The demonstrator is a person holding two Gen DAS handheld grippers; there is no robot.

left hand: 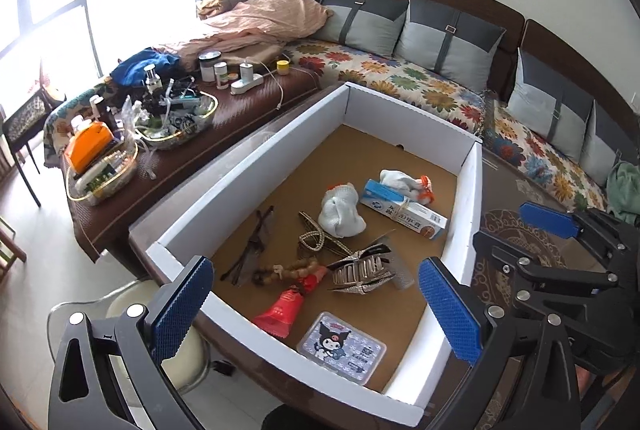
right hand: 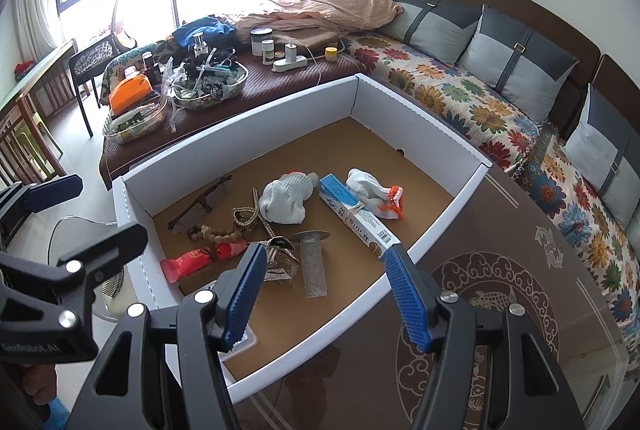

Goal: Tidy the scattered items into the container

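Observation:
A white-walled box (left hand: 248, 166) (right hand: 236, 126) with a brown floor stands on the dark patterned table (right hand: 500, 270). Inside lie two white socks (left hand: 340, 210) (right hand: 286, 200), a blue and white toothpaste carton (left hand: 404, 208) (right hand: 356, 214), glasses (left hand: 252, 242) (right hand: 200, 202), a bead bracelet (left hand: 292, 268) (right hand: 220, 236), a red packet (left hand: 282, 310) (right hand: 200, 260), a hair claw (left hand: 360, 270) (right hand: 280, 258), a mesh strainer tube (right hand: 313, 262) and a cartoon tin (left hand: 342, 346). My left gripper (left hand: 316, 306) hovers open over the box's near end. My right gripper (right hand: 326, 294) is open above the near wall. Both are empty.
A low brown table (left hand: 240, 118) behind the box carries baskets of bottles, jars and cables. A floral sofa (left hand: 420, 82) with grey cushions runs along the right wall. A glass stool (left hand: 120, 306) stands at the near left. The right gripper's body (left hand: 560, 242) sits beside the box.

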